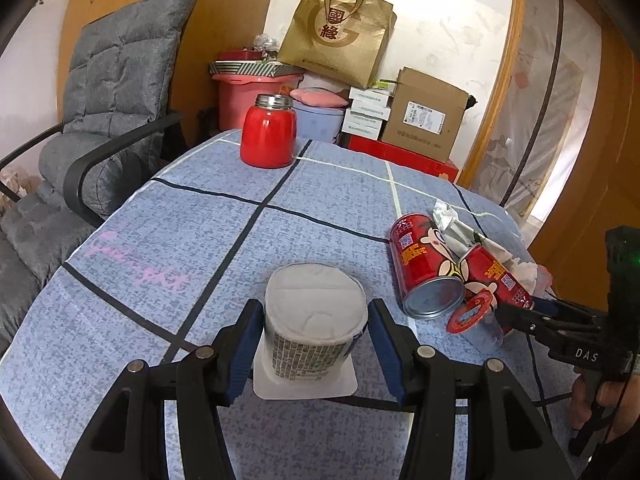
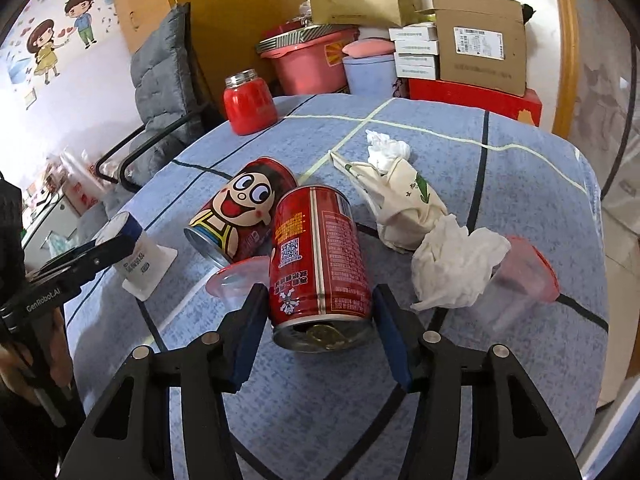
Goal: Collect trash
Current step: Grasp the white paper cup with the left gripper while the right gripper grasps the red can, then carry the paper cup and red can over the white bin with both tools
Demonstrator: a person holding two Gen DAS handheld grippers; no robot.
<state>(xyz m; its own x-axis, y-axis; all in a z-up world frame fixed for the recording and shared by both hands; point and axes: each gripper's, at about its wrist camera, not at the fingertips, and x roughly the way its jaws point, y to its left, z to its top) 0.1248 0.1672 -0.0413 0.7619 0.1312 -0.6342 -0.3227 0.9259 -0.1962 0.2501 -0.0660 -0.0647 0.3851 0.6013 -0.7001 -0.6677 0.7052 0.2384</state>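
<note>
An upside-down white yogurt cup (image 1: 312,324) stands on the blue cloth-covered table (image 1: 200,220). My left gripper (image 1: 316,344) is open with a finger on each side of the cup, not pressing it. Two red drink cans lie side by side; the near can (image 2: 318,264) lies between the open fingers of my right gripper (image 2: 320,332), and the cartoon-face can (image 2: 240,212) lies to its left. A crumpled tissue (image 2: 456,264), a wadded paper wrapper (image 2: 404,204) and a clear cup with a red rim (image 2: 520,280) lie to the right. The cup also shows in the right wrist view (image 2: 132,256).
A red jar with a metal lid (image 1: 268,132) stands at the table's far edge. A grey padded chair (image 1: 100,120) is at the left. Boxes (image 1: 424,116), a pink bucket (image 1: 248,92) and a gold paper bag (image 1: 340,32) are stacked behind the table.
</note>
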